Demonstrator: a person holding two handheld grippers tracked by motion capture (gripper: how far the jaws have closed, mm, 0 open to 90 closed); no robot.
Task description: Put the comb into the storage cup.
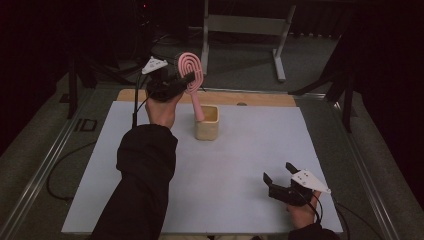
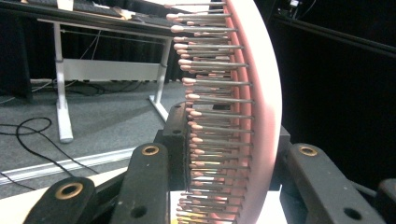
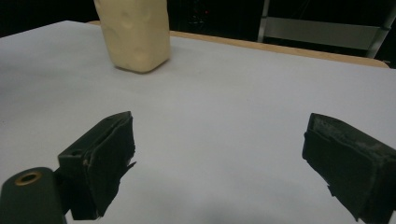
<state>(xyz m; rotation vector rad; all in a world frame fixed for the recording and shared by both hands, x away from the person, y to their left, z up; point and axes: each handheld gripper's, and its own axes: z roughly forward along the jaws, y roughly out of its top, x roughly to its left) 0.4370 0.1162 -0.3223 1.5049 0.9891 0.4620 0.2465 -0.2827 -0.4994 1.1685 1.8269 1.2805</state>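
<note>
Hairbrush (image 1: 191, 75) handle-down in cup (image 1: 207, 123), cup on table (image 1: 240, 165) far-centre.

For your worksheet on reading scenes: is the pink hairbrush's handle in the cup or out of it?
In. The pink hairbrush stands with its handle end inside the cream cup, its head clamped by the left gripper.

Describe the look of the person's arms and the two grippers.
Both grippers are black with blocky jaws; brass-coloured rivets show on the jaw arms. The left gripper and right gripper each carry a pale three-cornered plate and trail a thin black cable. The left forearm wears a dark sleeve.
</note>
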